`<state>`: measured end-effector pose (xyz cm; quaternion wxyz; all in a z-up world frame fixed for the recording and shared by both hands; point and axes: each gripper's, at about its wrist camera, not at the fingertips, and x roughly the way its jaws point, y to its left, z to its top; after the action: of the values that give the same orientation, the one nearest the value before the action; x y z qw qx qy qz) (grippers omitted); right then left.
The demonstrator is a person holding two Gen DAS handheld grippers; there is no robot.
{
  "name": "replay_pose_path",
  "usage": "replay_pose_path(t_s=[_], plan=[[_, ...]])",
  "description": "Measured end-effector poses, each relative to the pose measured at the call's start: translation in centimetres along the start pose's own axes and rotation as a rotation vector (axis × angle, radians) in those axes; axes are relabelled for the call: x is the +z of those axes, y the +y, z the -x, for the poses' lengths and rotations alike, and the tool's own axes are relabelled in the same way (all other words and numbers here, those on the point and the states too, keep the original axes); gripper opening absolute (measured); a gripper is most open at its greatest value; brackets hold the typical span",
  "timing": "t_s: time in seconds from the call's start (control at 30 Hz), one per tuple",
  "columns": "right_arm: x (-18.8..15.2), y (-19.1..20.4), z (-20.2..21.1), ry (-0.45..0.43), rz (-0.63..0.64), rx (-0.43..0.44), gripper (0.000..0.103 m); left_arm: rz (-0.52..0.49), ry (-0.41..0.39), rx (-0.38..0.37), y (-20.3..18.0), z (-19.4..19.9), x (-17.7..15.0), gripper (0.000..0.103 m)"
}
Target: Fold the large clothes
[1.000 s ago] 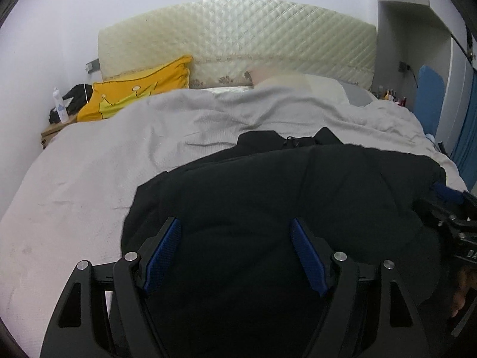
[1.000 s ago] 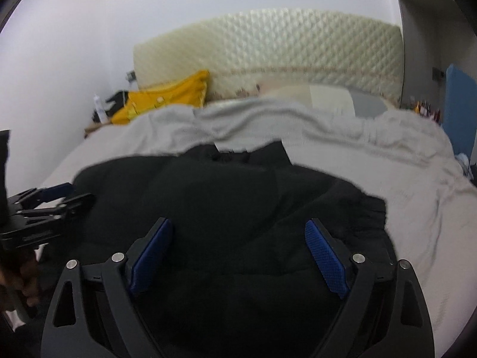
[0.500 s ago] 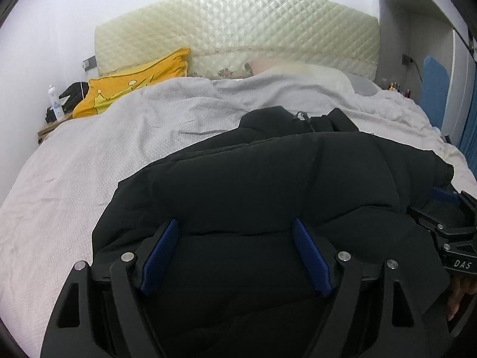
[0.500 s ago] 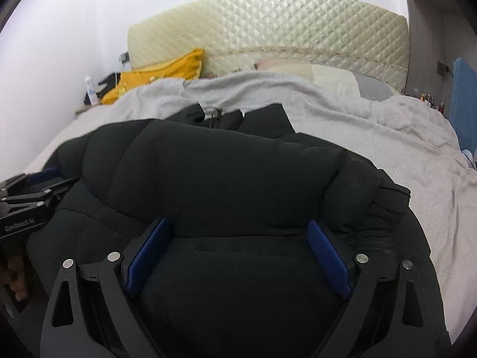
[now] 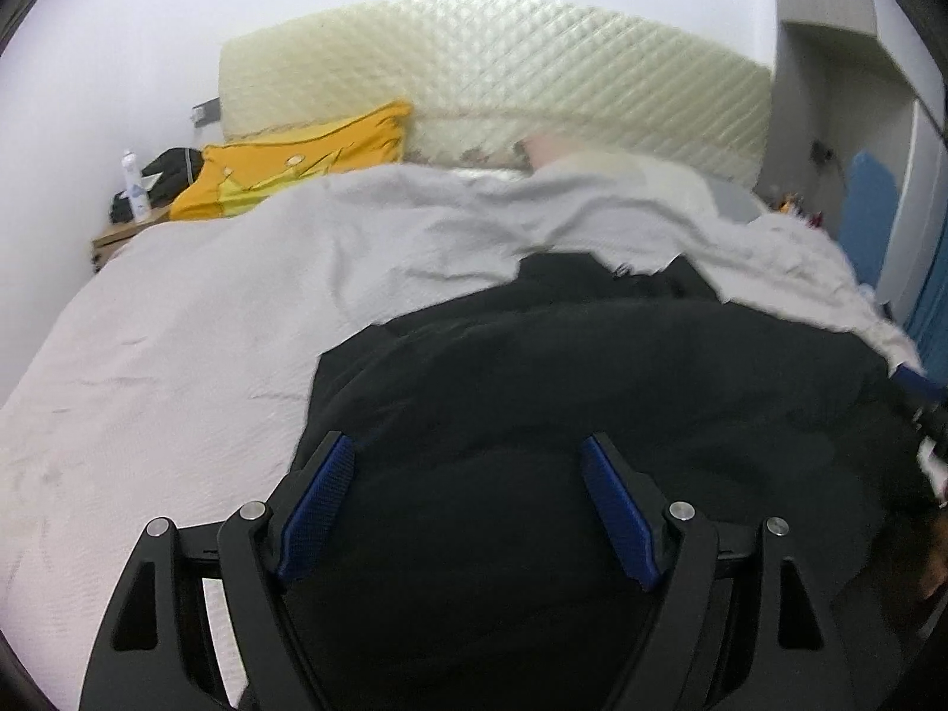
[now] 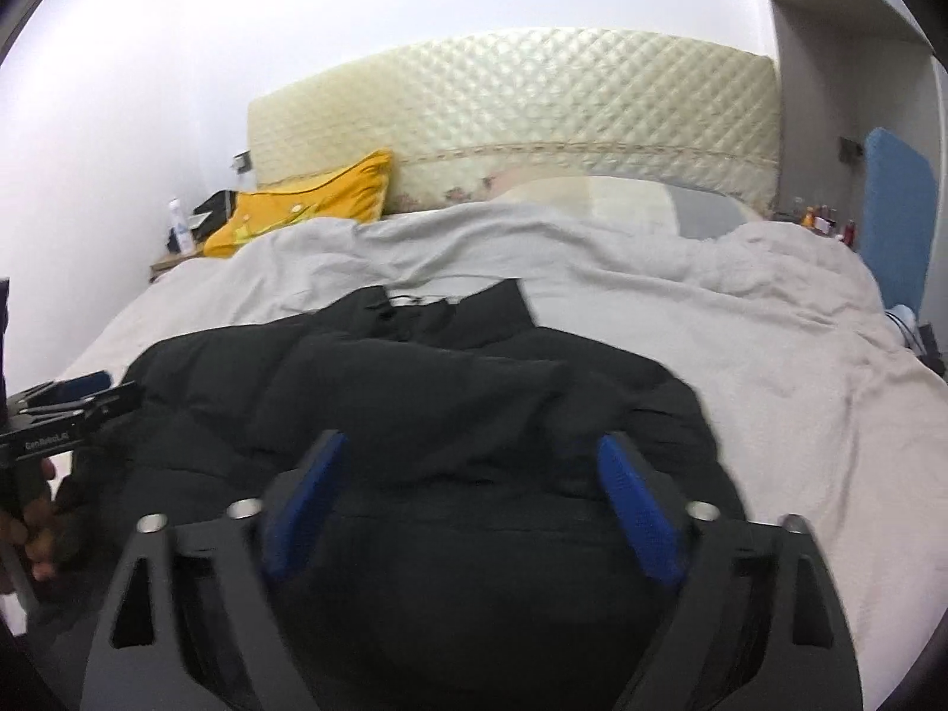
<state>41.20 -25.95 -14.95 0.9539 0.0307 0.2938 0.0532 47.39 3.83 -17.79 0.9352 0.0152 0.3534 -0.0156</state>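
Note:
A black puffer jacket (image 5: 592, 391) lies on the grey bed cover (image 5: 207, 326), its collar and zip toward the headboard. It also shows in the right wrist view (image 6: 415, 415). My left gripper (image 5: 468, 456) hangs over the jacket's left part with its blue pads wide apart and nothing between them. My right gripper (image 6: 468, 456) is over the jacket's right part, jaws also wide apart and empty. The left gripper shows at the left edge of the right wrist view (image 6: 65, 409). The jacket's near hem is hidden under the grippers.
A yellow pillow (image 5: 296, 166) leans on the quilted headboard (image 5: 503, 77). A nightstand (image 5: 112, 237) with a bottle stands at the far left. The bed cover (image 6: 800, 391) stretches right of the jacket. A blue board (image 6: 894, 207) stands at the right wall.
Both grippers have lifted and pulled back from the jacket. The jacket's raised bulk has dropped flatter onto the bed. Jaws stayed wide apart throughout.

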Motion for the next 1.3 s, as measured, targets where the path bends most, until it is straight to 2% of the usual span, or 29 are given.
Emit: replay_pose_path(t_s=[0.07,0.13,0.23,0.4,0.57,0.77,0.9,1.03,1.3], plan=[[-0.6,-1.2,-0.8,0.035,-0.022,0.006,0.052,-0.007,0.025,0.002,0.2,-0.9,-0.6,0.081],[-1.7,-1.6,-1.8,0.065,-0.008,0.017,0.049,-0.009,0.025,-0.002,0.1,-1.4,-1.0,0.081],[-3.0,-1.3,-2.8,0.059,0.042,0.015,0.05,-0.026,0.034,0.009,-0.6,-2.2,-1.4,0.081],[-3.3,-2.0,-4.7,0.08,-0.006,0.03,0.05,-0.042,0.05,0.016,-1.1,-3.6,-1.6,0.083],[-3.5,-1.6,-5.8,0.112,0.018,-0.003,0.05,-0.027,0.048,0.025,-1.5,-4.0,-1.8,0.083],[-3.3,-1.3,-4.1,0.13,0.0,-0.027,0.053,0.017,0.066,0.048,-1.2,-2.4,-1.6,0.082],[-2.4,-1.0,-0.7,0.092,-0.034,-0.001,0.053,-0.012,0.07,0.032,-2.1,0.2,-0.7,0.082],[0.3,-0.4,3.5,0.041,-0.067,0.02,0.053,-0.02,0.0,-0.008,-3.1,5.2,1.5,0.082],[6.3,3.2,14.7,-0.115,-0.016,0.031,0.055,-0.032,-0.134,-0.042,-5.0,17.5,6.3,0.082]])
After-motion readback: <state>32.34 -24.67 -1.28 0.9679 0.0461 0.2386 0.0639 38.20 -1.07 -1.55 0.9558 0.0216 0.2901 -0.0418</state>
